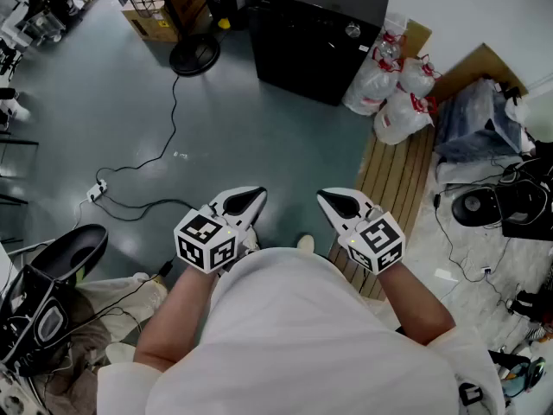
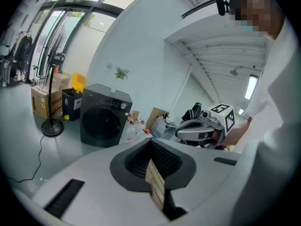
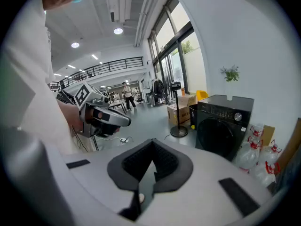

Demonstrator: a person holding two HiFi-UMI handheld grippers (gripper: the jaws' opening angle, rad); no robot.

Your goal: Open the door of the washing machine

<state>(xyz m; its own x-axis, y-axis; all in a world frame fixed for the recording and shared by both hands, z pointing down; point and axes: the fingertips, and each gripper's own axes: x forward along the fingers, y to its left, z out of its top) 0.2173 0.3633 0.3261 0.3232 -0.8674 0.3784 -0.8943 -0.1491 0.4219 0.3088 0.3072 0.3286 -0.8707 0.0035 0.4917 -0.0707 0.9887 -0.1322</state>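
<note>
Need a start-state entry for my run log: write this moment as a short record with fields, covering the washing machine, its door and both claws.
washing machine: dark front-loader, standing across the floor from the person
door: round, closed
left claw: shut, empty, held close to the person's body, well short of the machine
right claw: shut, empty, level with the left one
next to machine: tied plastic bags on the floor
task: door not yet touched

Washing machine [image 1: 315,33] stands at the far end of the floor [image 1: 259,145]. Fan stand [image 1: 194,56] and cardboard box [image 1: 155,15] are to its left, tied bags [image 1: 397,89] just beside its right.
</note>
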